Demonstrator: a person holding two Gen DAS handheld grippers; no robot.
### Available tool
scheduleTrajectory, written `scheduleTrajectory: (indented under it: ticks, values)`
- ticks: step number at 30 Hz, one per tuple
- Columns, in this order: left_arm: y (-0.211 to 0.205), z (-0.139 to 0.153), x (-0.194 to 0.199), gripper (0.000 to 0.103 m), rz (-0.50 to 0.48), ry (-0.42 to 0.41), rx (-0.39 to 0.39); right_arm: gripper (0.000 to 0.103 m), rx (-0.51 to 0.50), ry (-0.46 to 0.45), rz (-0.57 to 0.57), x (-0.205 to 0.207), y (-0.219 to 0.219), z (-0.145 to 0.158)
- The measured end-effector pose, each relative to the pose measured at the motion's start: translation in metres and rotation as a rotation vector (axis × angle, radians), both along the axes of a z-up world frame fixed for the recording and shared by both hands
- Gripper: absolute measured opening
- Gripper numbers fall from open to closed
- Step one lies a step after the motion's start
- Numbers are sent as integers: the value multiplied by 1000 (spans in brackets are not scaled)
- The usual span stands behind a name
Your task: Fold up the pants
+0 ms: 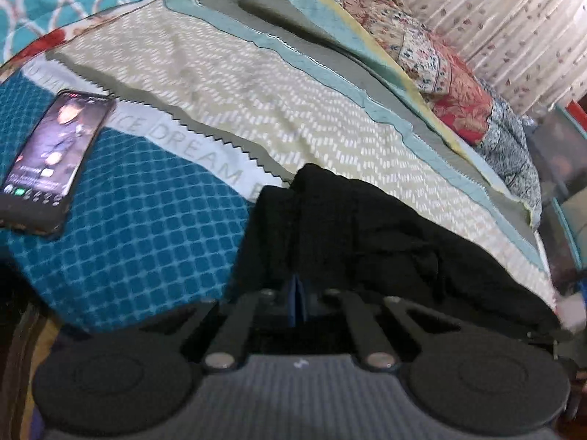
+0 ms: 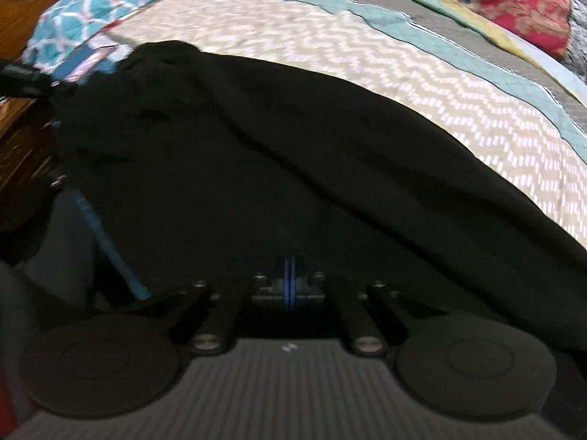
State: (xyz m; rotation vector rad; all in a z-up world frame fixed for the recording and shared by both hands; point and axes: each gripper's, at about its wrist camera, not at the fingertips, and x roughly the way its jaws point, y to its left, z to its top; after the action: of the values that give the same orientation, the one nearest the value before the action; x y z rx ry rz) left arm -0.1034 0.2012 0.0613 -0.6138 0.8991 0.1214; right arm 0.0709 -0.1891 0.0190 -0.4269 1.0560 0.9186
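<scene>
Left wrist view: the left gripper (image 1: 299,286) has its fingers pressed together at the edge of the black pants (image 1: 367,227) on the bed (image 1: 256,84), a phone (image 1: 55,154) nearby. The right gripper (image 2: 290,278) fingers are together at the pants' near edge; whether cloth is pinched, I cannot tell.

This is a bedroom in a home. A big bed (image 1: 256,84) fills the space ahead of the hand-held gripper (image 1: 299,293), covered with a zigzag blanket (image 1: 227,73). Flowery pillows (image 1: 440,73) lie at its far side, with a curtain (image 1: 513,18) behind them. A phone (image 1: 55,154) rests on the bed to the left
</scene>
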Motion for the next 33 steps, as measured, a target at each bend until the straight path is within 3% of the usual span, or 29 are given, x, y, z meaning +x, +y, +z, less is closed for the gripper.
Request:
scheduleTrajectory:
  ticks: [3,5,7,9,10,11,13,16,18,20,21,22,23,24,25,30,33]
  values:
    - [-2,4,-7,2,-9,15,45,3,39,57,-12,-12,-11,10]
    - [-5,0,-9,3,-17,38,56,2,18,96,-19,-18,-17,0]
    - [-4,-4,-10,4,-12,48,34,3,-53,154,-6,-26,-14,-24]
    - [0,-1,-12,11,9,46,2,5,-41,171,7,-27,-13,-26]
    - [2,2,-14,23,11,26,-28,7,-15,170,-2,-25,-12,-16]
    - [3,5,-16,44,11,5,-57,8,36,143,0,-25,-11,-4]
    - [2,13,-19,62,17,-29,-98,11,136,86,31,-27,-6,20]
    - [-6,19,-12,62,-22,-58,-120,38,182,-21,110,-32,28,32]
    - [-16,18,-3,62,-49,-47,-106,40,156,-78,172,-35,52,23]
    - [-28,14,6,54,-62,-11,-70,40,108,-104,219,-33,77,10]
    - [-33,12,10,46,-71,1,-39,39,80,-103,232,-30,85,1]
    - [-39,9,13,24,-84,13,4,37,35,-101,238,-25,98,-12]
    - [-43,6,16,6,-97,36,41,25,-7,-90,237,-16,102,-22]
    - [-44,5,15,6,-103,49,47,19,-18,-86,232,-14,104,-26]
    - [-43,6,12,6,-101,39,40,3,-5,-81,235,-15,107,-24]
    - [-33,24,-19,5,-96,6,67,2,100,69,325,-43,102,0]
    - [-30,15,-22,5,-85,45,70,2,68,107,352,-63,109,-16]
